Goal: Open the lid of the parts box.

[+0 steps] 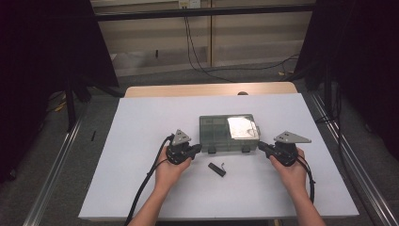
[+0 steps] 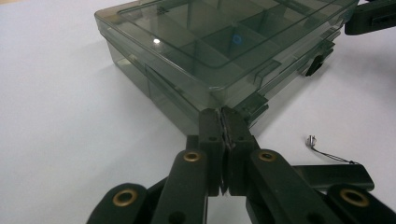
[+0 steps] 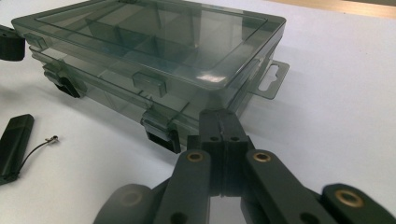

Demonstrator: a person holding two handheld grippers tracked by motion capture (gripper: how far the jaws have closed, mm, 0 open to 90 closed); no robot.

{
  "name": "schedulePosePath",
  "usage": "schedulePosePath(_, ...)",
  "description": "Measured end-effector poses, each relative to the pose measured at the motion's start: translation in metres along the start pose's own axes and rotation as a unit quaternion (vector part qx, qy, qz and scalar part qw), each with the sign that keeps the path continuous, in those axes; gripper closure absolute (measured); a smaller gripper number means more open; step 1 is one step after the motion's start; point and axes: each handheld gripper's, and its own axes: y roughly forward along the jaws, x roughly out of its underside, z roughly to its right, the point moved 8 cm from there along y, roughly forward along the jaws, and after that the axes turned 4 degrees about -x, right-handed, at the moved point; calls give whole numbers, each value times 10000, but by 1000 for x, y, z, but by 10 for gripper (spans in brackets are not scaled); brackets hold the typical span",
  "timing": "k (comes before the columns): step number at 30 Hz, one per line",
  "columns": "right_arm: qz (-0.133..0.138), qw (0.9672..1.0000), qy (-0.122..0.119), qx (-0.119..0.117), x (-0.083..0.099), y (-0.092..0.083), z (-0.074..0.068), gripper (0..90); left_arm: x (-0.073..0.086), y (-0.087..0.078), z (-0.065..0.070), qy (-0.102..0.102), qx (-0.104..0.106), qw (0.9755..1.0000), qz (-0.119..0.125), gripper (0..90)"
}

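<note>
Smoky plastic box (image 1: pixel 228 133), lid latched; my tools (image 2: pixel 223 114) (image 3: pixel 226 116) closed empty at 8 and 4, could shove it askew.

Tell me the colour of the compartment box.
The box is see-through smoky grey-green, clearest in the right gripper view.

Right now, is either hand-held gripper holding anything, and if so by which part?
Nothing is held. The left hand-held gripper and right hand-held gripper are both shut with nothing between the jaws, their tips at the near corners of the closed compartment box.
</note>
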Motion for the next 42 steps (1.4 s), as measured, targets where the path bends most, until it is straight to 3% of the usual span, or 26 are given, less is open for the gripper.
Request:
schedulePosePath(12, 286, 9996, 22, 1, -8, -1, -1, 900, -8, 2, -1, 2, -51, 9998, 191, 883)
schedulePosePath(24, 368, 9993, 28, 59, -12, 1, -3, 900, -10, 8, -3, 51, -186, 9992, 337, 886)
schedulePosePath(34, 433, 9982, -149, 384, -14, 2, 3, 804, -11, 9, -4, 35, -168, 9992, 371, 884)
schedulePosePath(42, 512, 9960, -399, 616, -19, 5, 5, 799, -11, 9, -4, -7, -134, 9993, 362, 883)
